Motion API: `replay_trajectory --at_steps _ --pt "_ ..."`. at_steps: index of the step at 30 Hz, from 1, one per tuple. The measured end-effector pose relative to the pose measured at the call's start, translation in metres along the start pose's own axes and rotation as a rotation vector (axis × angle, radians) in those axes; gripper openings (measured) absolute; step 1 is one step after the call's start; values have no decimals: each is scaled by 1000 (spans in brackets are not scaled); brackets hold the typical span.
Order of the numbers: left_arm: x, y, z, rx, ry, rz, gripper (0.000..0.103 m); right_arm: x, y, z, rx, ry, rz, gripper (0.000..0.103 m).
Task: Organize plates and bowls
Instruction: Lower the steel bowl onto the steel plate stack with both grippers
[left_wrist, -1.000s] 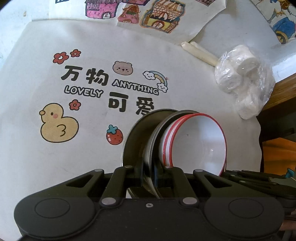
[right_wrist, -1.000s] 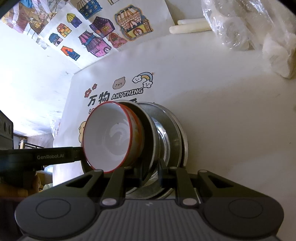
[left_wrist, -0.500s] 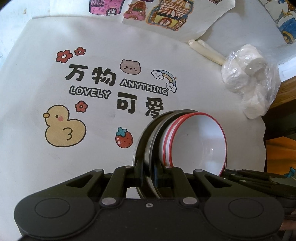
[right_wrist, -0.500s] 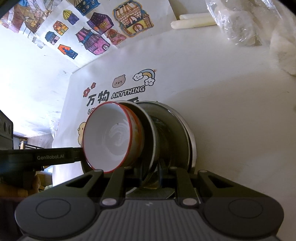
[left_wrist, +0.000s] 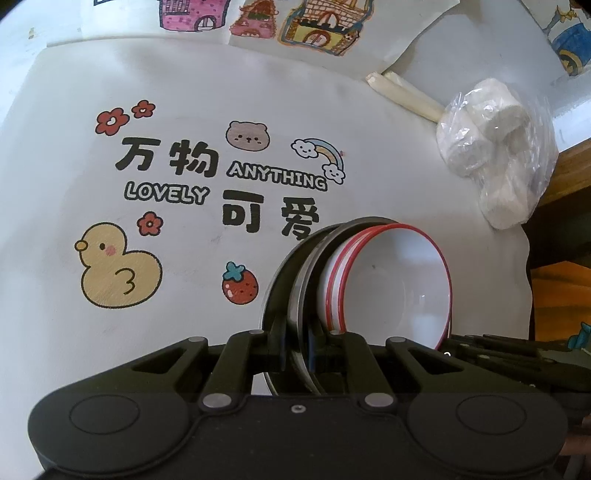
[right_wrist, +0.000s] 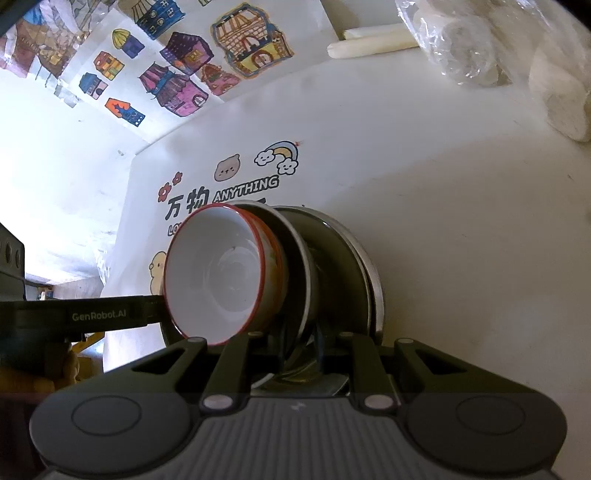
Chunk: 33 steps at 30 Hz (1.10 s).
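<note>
1. Gripping the edge of a metal plate, the left gripper has its fingers pressed together on the thin rim.
2. The right gripper is clamped on the opposite rim of the plates, though which plate exactly is hard to see.
3. White bowls with red rims sit nested on the plates, the whole stack tilted on its edge.
4. Beyond lies a white printed mat, and a plastic bag is well apart.
</note>
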<state>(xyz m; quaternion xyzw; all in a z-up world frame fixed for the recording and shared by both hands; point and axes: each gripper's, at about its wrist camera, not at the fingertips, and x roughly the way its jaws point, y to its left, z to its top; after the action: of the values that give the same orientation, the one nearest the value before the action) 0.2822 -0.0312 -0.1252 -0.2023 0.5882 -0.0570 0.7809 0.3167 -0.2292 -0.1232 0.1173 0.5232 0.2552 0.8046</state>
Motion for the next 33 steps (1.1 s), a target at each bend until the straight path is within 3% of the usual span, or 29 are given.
replay_trajectory --at_steps 33 --pt "15 -8 0 43 64 5 11 -3 -12 -3 47 -1 13 17"
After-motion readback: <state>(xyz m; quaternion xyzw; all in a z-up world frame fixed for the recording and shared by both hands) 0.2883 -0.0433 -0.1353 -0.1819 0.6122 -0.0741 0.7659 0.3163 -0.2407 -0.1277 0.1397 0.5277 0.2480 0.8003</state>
